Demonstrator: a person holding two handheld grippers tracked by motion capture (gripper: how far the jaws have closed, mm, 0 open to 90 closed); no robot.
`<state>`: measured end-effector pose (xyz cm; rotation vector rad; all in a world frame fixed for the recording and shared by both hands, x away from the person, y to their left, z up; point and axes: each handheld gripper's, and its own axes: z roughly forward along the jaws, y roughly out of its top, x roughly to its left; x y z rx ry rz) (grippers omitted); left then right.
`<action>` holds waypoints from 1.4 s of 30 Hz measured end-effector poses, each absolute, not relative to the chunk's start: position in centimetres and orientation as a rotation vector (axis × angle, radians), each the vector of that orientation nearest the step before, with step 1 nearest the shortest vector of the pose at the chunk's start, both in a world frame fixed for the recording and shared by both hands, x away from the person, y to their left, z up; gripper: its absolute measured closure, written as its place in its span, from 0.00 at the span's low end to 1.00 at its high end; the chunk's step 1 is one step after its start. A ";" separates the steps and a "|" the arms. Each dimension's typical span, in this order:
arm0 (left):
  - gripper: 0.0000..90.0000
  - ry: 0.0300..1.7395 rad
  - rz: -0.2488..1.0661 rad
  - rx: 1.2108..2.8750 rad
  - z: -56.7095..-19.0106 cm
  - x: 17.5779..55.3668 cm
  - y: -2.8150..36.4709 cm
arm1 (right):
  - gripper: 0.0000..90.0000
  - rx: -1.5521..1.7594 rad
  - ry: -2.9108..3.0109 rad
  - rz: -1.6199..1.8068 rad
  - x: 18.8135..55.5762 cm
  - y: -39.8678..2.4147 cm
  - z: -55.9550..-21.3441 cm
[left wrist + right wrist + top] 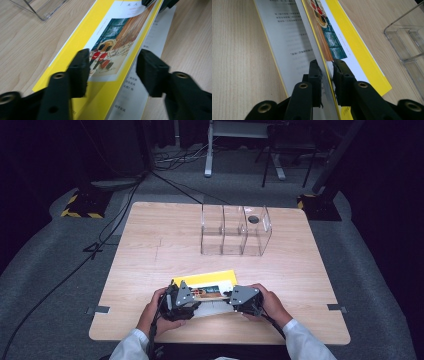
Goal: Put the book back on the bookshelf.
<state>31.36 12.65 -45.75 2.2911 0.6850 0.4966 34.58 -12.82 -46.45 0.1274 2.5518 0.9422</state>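
Observation:
A yellow book (205, 279) lies near the table's front edge, between the person's two hands. Its front cover (110, 35), with a picture of red-coated soldiers, is raised off a white printed page (287, 32). My right gripper (326, 65) is shut on the cover's edge at the book's right end and holds it up on edge. At the book's left end, my left gripper (113, 57) stands open, its jaws astride the raised cover without pressing on it. In the high view the left gripper (194, 296) and the right gripper (227, 295) face each other over the book.
A clear plastic organizer (235, 232) with three compartments stands at the far middle of the wooden table (150, 245); its corner shows in the left gripper view (42, 7) and the right gripper view (409, 37). Cables and stand bases lie on the grey floor beyond.

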 end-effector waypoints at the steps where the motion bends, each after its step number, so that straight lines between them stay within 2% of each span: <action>1: 0.63 0.667 0.502 2.301 -45.9 31.4 12.8 | 0.86 0.130 2.554 0.946 34.6 -12.8 -46.4; 5: 0.75 0.588 0.503 2.355 -46.3 31.6 13.3 | 0.82 0.148 2.561 0.982 34.8 -12.9 -46.5; 11: 0.79 0.544 0.510 2.389 -46.5 31.5 13.8 | 0.70 0.170 2.579 1.061 35.6 -14.5 -46.8; 15: 0.79 0.547 0.481 2.375 -46.5 31.7 14.8 | 0.73 0.173 2.586 1.159 36.4 -16.0 -47.3; 17: 0.78 0.552 0.472 2.384 -46.4 31.9 15.0 | 0.79 0.129 2.577 1.168 36.3 -15.9 -47.4; 20: 0.74 0.580 0.455 2.392 -46.3 32.1 15.3 | 0.85 0.043 2.538 1.109 35.6 -15.4 -47.5; 23: 0.62 0.638 0.461 2.351 -45.9 32.1 14.9 | 0.88 0.002 2.516 1.068 35.0 -14.9 -47.2; 26: 0.52 0.619 0.490 2.382 -45.5 31.8 13.6 | 0.89 -0.013 2.507 1.044 34.7 -14.4 -46.9; 35: 0.38 0.615 0.513 2.387 -45.7 32.1 9.9 | 0.92 -0.035 2.500 1.032 34.1 -13.4 -46.3; 42: 0.40 0.622 0.543 2.392 -45.9 32.5 9.3 | 0.93 -0.022 2.501 1.038 33.9 -12.9 -46.0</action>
